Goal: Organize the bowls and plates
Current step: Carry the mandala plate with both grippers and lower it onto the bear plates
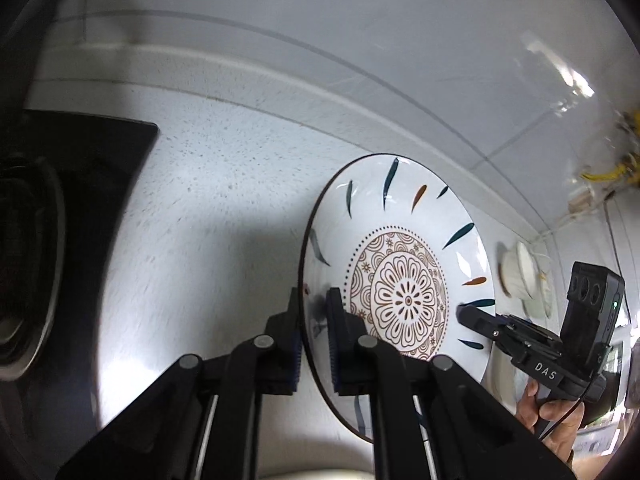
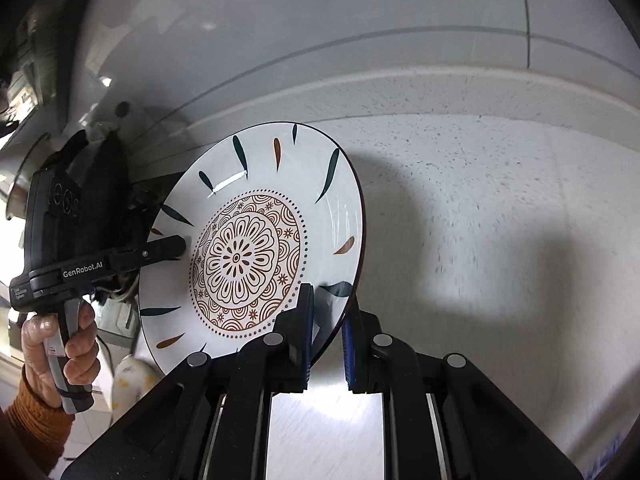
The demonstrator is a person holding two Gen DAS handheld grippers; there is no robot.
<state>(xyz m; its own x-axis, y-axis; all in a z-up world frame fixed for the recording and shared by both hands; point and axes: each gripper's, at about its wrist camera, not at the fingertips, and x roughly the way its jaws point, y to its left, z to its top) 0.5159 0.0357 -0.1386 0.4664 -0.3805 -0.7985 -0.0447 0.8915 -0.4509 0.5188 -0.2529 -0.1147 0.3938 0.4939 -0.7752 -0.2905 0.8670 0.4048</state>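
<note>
A white plate [image 1: 400, 216] with a brown flower pattern and teal and orange leaf strokes hangs over the speckled counter, held at two opposite sides of its rim. My left gripper [image 1: 316, 320] is shut on the rim's left side, one pad on each face. My right gripper [image 2: 328, 328] is shut on the rim's right side of the same plate [image 2: 256, 184]. In the left wrist view the right gripper [image 1: 464, 314] shows across the plate. In the right wrist view the left gripper [image 2: 180, 246] shows likewise, with a person's hand [image 2: 60, 344] on its handle.
White speckled counter [image 1: 224, 200] runs back to a raised ledge and a tiled wall [image 2: 360, 20]. A black hob [image 1: 80, 208] lies at the left. A small white cup [image 1: 520, 268] sits by the wall at the right, near yellow clutter [image 1: 612, 172].
</note>
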